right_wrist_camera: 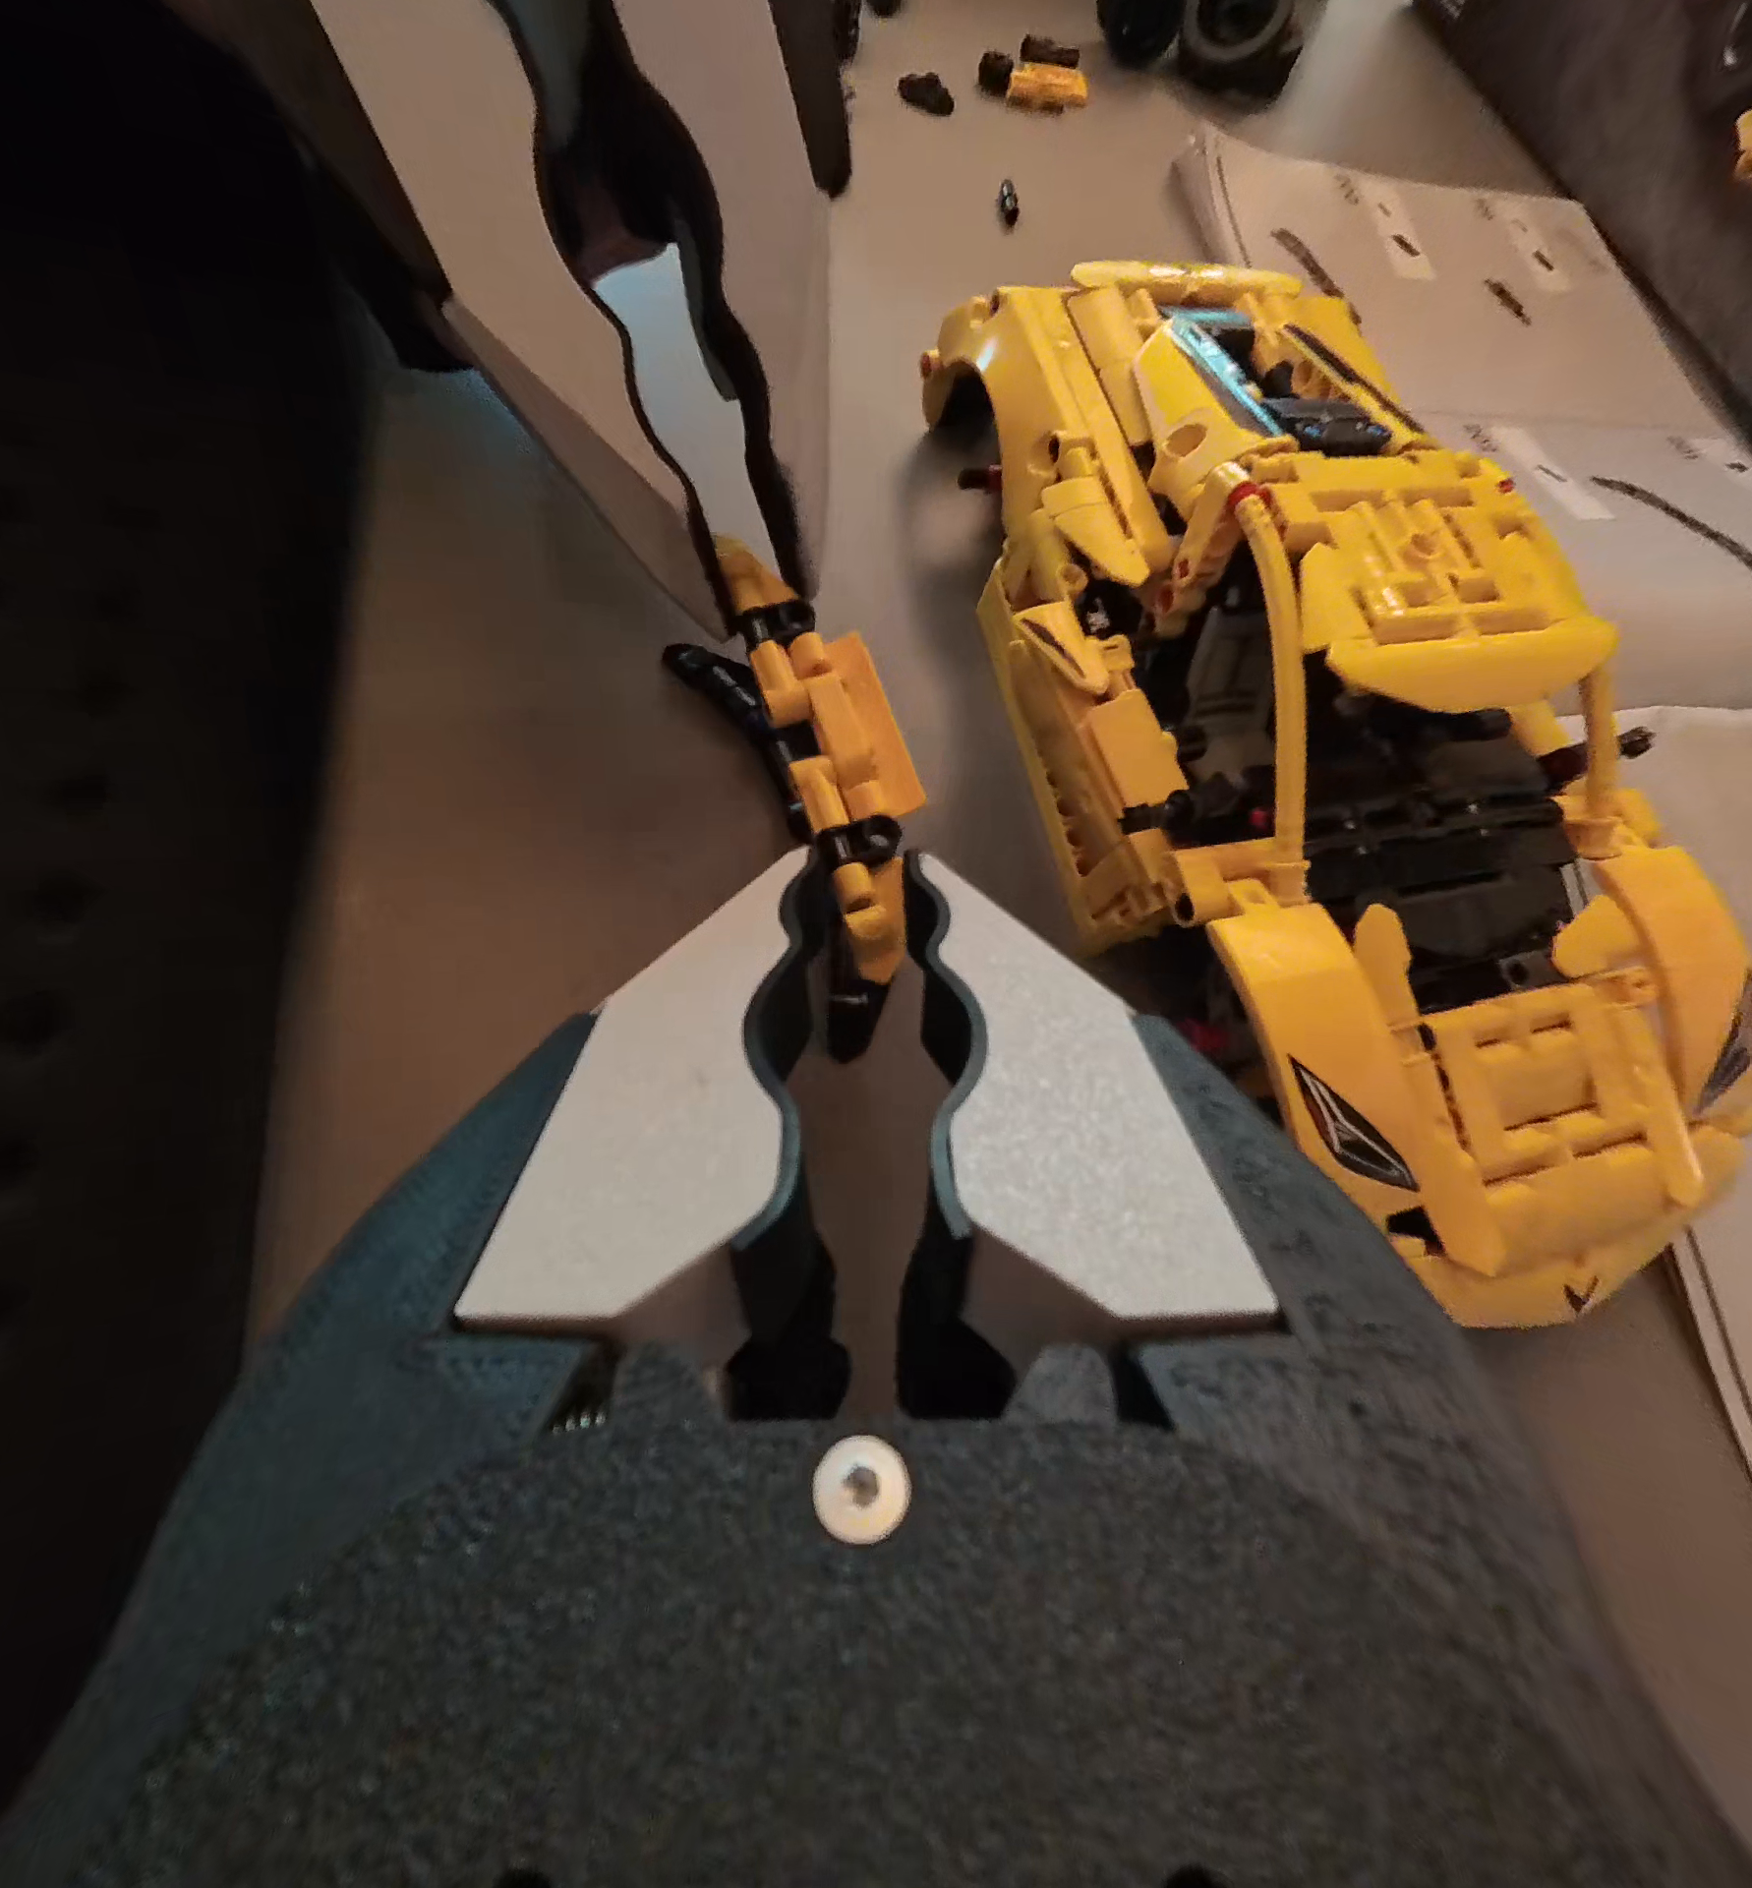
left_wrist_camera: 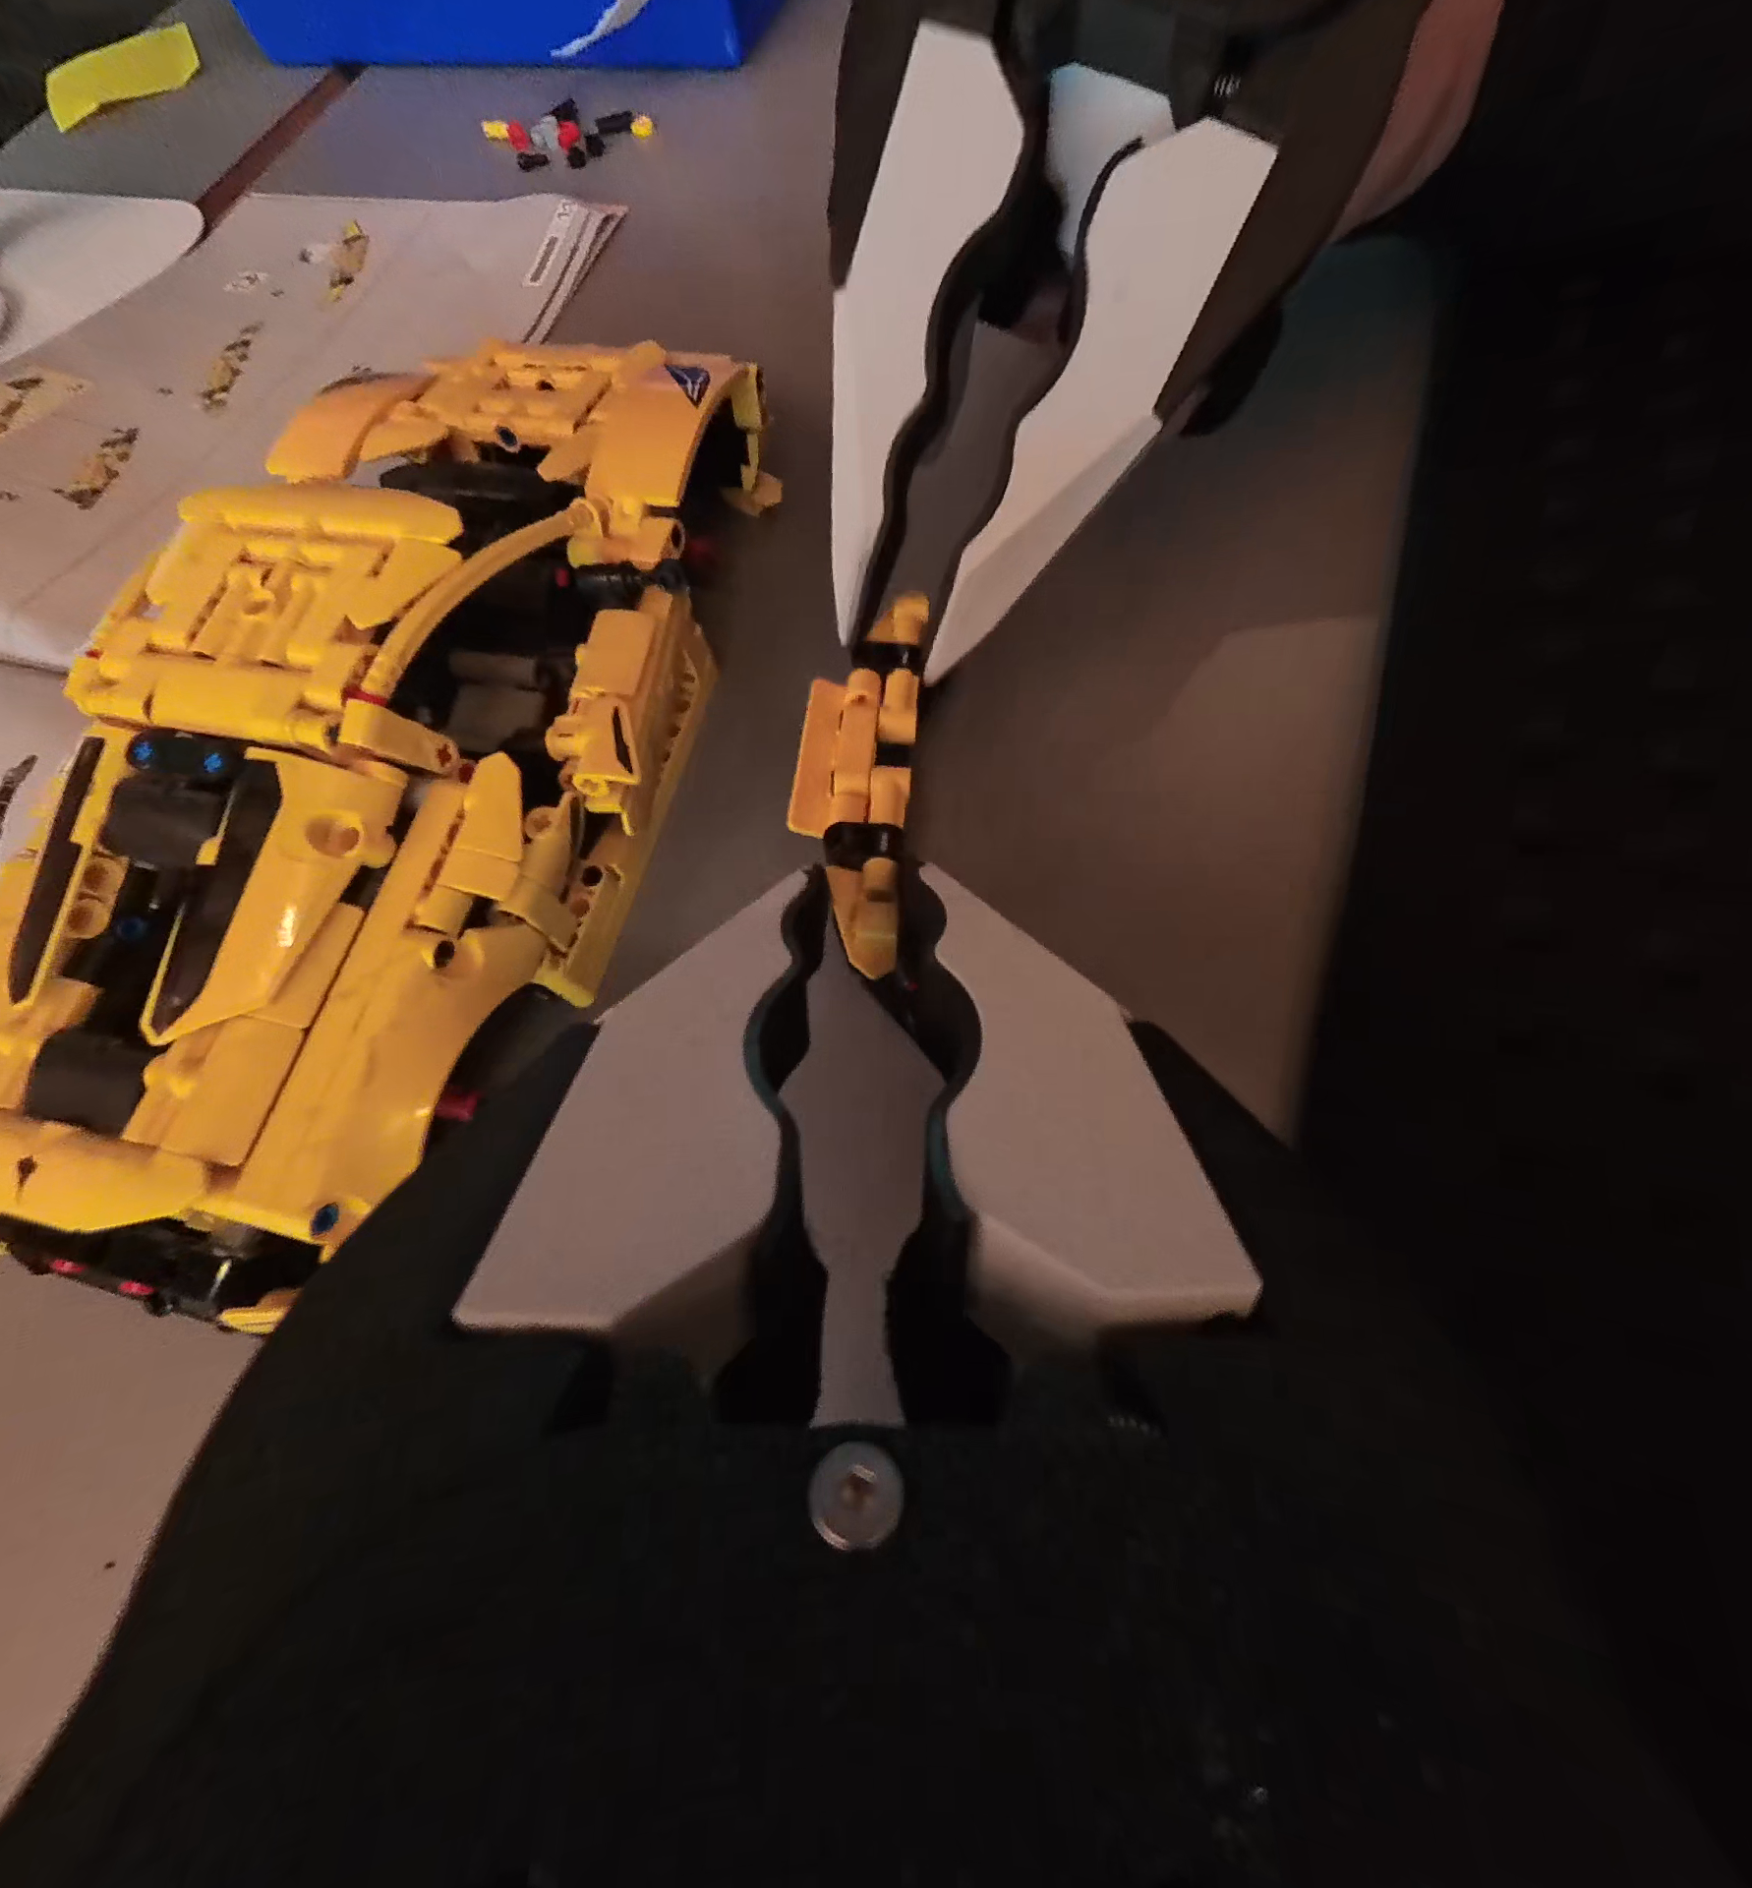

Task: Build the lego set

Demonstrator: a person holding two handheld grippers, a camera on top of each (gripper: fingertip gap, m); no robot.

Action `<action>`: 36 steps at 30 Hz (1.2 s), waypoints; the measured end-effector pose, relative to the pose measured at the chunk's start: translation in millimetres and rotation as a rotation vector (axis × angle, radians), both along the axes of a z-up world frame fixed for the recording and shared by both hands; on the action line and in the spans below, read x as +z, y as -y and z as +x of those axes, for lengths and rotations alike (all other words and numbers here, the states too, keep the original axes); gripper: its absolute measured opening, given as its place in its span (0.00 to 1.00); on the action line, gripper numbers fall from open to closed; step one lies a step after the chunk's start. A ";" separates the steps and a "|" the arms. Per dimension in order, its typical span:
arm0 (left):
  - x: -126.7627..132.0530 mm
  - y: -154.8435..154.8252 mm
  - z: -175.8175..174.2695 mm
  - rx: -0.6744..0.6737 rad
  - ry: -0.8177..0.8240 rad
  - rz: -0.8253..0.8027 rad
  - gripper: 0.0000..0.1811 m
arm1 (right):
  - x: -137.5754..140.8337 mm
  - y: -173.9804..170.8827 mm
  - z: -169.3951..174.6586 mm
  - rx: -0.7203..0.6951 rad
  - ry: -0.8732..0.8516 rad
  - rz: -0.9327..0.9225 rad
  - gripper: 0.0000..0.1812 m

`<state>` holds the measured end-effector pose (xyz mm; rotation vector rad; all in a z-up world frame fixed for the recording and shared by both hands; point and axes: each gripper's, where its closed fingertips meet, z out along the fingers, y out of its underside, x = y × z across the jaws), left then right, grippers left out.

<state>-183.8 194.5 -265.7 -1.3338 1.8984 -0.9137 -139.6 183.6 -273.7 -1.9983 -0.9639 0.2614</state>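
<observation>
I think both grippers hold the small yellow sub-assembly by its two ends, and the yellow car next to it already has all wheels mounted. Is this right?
Not quite. Both grippers, left and right, do hold the sub-assembly by its ends, but the yellow car has no wheels mounted: the right wrist view shows empty wheel arches.

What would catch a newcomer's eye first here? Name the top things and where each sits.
First, the big yellow lego car, nearly built, lying on the grey table partly over the open instruction booklet. Next, the small yellow and black sub-assembly held in the air beside the car, its near end in the left gripper and its far end in the right gripper, both sets of jaws closed on it.
</observation>
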 end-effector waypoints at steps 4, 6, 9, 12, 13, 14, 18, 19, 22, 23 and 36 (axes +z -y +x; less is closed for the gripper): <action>-8.0 0.3 -0.8 -0.005 -0.032 0.006 0.07 | -5.2 -0.5 0.1 0.002 0.018 -0.006 0.08; -10.2 0.5 -1.2 -0.007 -0.039 0.007 0.08 | -4.8 -0.5 -0.1 0.007 0.015 -0.002 0.08; -10.1 1.4 -1.8 -0.010 -0.037 -0.005 0.07 | -4.8 0.2 -0.8 0.011 0.002 -0.008 0.08; -10.1 3.2 -1.8 -0.017 -0.035 0.001 0.07 | -4.7 2.2 -0.8 0.015 0.005 -0.009 0.08; -10.2 3.4 -1.8 -0.017 -0.033 0.006 0.07 | -4.7 2.3 -0.8 0.014 0.004 -0.005 0.08; -10.1 4.0 -1.9 -0.020 -0.032 0.005 0.07 | -4.5 3.3 -1.0 0.019 0.005 -0.004 0.08; -10.1 5.3 -2.5 -0.025 -0.031 0.007 0.07 | -4.6 5.2 -1.6 0.021 0.015 -0.003 0.08; -10.1 5.5 -2.5 -0.026 -0.029 0.010 0.07 | -4.6 5.2 -1.5 0.021 0.015 -0.002 0.08; -10.0 6.1 -2.6 -0.028 -0.027 0.010 0.07 | -4.6 5.6 -1.6 0.020 0.001 -0.012 0.08; -10.0 6.2 -2.6 -0.028 -0.027 0.005 0.07 | -4.6 5.6 -1.6 0.020 -0.003 -0.014 0.08; -20.6 6.2 -3.8 -0.021 -0.069 -0.037 0.07 | -4.7 5.2 -2.5 0.014 -0.042 -0.030 0.08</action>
